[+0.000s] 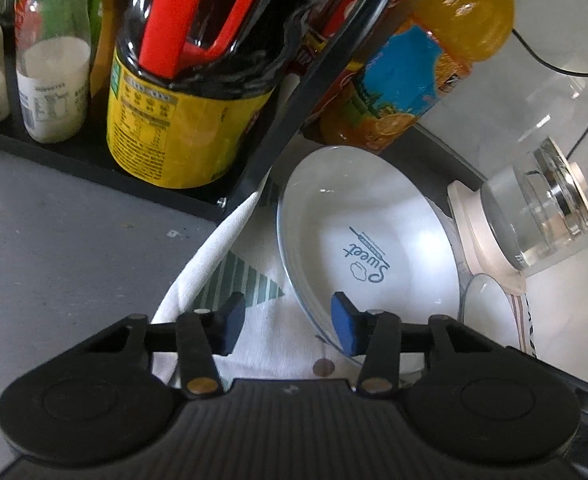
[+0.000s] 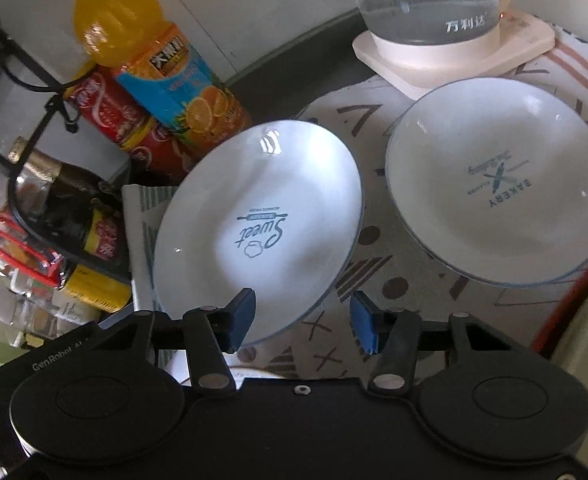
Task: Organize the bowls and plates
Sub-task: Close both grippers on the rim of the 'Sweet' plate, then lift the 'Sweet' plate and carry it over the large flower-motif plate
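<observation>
A white plate printed "Sweet" (image 1: 370, 232) lies on a patterned cloth (image 1: 265, 320); it also shows in the right wrist view (image 2: 261, 216). A second white plate printed "Bakery" (image 2: 498, 184) lies to its right. My left gripper (image 1: 287, 324) is open and empty, its jaws on either side of the Sweet plate's near rim. My right gripper (image 2: 304, 322) is open and empty, just above that plate's near rim.
A black rack (image 1: 93, 160) holds a dark sauce bottle (image 1: 189, 112) and a white bottle (image 1: 51, 64). An orange juice bottle (image 2: 153, 60) and red cans (image 2: 121, 116) stand behind the plates. A glass kettle (image 2: 430, 4) sits on a cream base (image 2: 454, 56) at the back right.
</observation>
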The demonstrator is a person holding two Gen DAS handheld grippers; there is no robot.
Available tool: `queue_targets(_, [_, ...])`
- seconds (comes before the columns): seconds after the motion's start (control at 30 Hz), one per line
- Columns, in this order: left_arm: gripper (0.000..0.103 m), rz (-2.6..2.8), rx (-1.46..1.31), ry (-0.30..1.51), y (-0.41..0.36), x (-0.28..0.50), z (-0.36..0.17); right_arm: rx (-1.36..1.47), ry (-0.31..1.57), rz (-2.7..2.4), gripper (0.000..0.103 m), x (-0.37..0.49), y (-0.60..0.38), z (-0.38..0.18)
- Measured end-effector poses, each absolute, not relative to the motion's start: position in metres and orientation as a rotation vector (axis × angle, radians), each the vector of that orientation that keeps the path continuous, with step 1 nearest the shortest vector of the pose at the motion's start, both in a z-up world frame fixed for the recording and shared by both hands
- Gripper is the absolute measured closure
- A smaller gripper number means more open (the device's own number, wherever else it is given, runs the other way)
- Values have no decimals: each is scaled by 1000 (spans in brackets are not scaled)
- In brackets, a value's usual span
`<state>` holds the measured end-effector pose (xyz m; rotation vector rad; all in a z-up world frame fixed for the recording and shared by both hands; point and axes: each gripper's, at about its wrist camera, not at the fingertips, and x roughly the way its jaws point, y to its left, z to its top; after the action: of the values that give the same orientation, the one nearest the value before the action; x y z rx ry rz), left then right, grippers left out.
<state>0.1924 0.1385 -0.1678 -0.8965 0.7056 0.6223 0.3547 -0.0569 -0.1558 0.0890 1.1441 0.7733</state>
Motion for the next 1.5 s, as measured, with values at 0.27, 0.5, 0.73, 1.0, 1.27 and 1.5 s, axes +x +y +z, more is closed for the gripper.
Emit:
queue_targets(0.27, [71,630,-931,705,146,208,-184,96,1176,761,65,365,-45,-172])
queue_targets(0.5, [82,657,-965,714,152,219,-193,100,1190,739,76,374,-41,-186])
queue_targets(0.73, [94,649,-969,713,149,226,-196,108,1193,714,86,382,-40,-195])
queue_targets(1.0, [94,633,-954,688,147,216,-185,59,1128,755,90,373,-44,-183])
queue_targets(1.27, [93,606,-936,687,135,200,-172,63,1097,760,90,360,-58,-170])
queue_targets(1.5, [93,576,-920,678,121,179,-158,67,1054,769,90,343,-73,-154])
